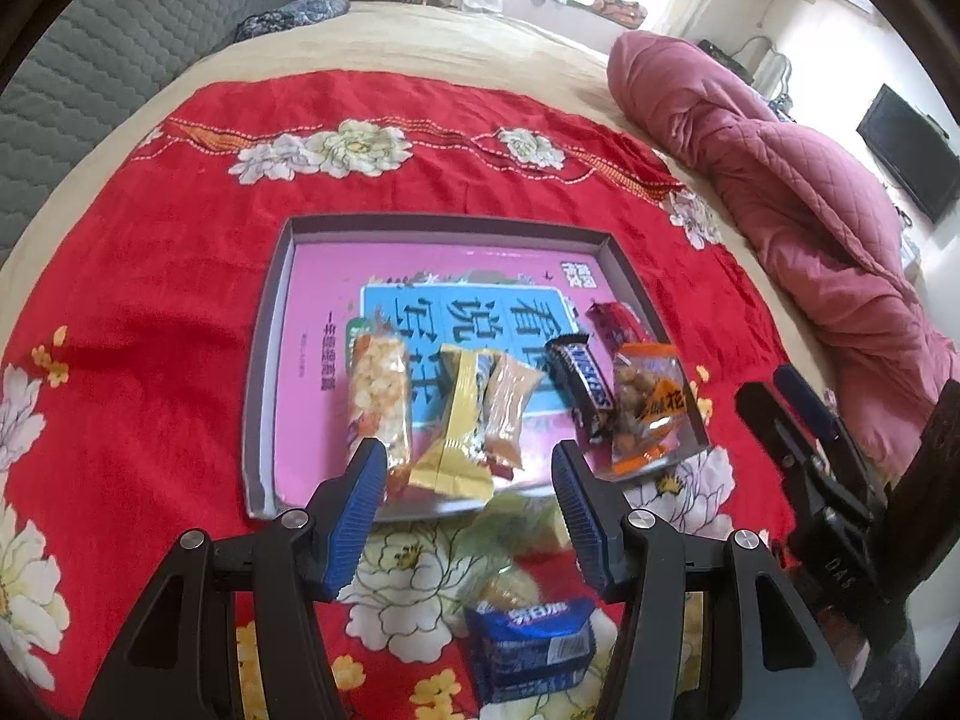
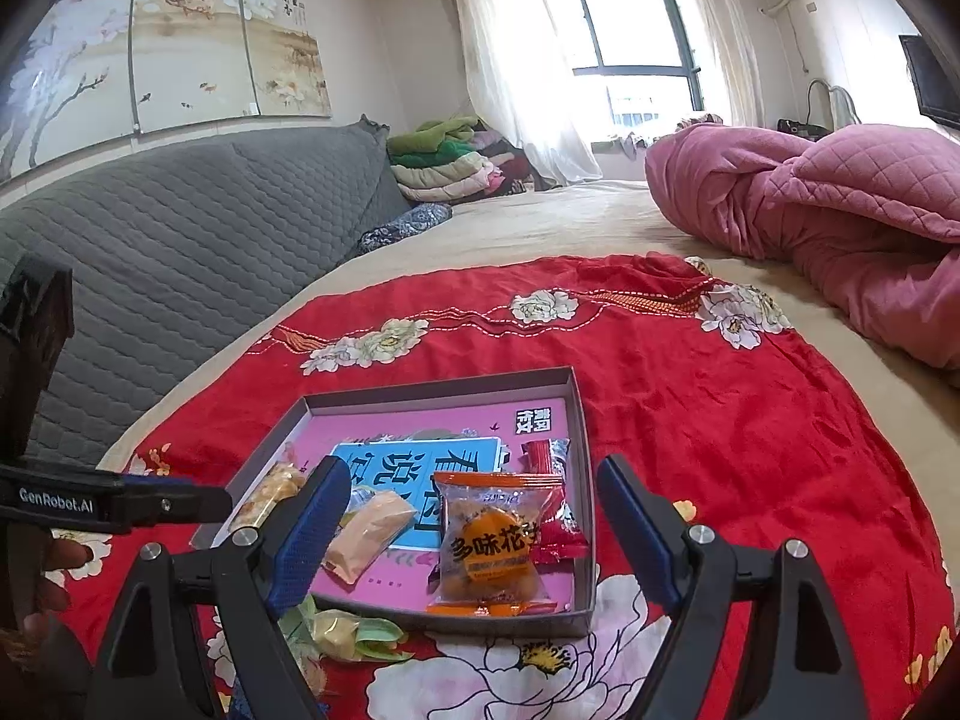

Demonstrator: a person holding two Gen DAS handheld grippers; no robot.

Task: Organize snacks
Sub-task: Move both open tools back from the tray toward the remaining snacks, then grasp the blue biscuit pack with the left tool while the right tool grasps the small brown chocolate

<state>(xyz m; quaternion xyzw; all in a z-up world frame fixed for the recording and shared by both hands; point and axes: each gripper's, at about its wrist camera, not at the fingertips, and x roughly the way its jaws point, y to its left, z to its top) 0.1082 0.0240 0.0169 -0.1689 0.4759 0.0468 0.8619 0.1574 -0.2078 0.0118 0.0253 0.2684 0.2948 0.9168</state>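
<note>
A grey tray (image 1: 264, 360) (image 2: 444, 390) with a pink book as its floor lies on a red floral cloth (image 1: 150, 300). In it lie a rice bar (image 1: 378, 396), a yellow packet (image 1: 459, 420), a tan packet (image 1: 507, 408) (image 2: 369, 534), a Snickers bar (image 1: 579, 381), an orange peanut packet (image 1: 651, 402) (image 2: 489, 546) and a red packet (image 1: 612, 324) (image 2: 540, 456). My left gripper (image 1: 467, 456) hangs open over the tray's near edge, holding nothing. My right gripper (image 2: 474, 468) (image 1: 774, 390) is open at the tray's near right corner, its pads clear of the orange packet below.
Outside the tray, on the cloth near me, lie a blue cookie packet (image 1: 528, 654) and a green-yellow packet (image 2: 342, 630). A bunched pink quilt (image 1: 780, 180) (image 2: 840, 222) lies to the right. A grey padded headboard (image 2: 180, 228) runs along the left.
</note>
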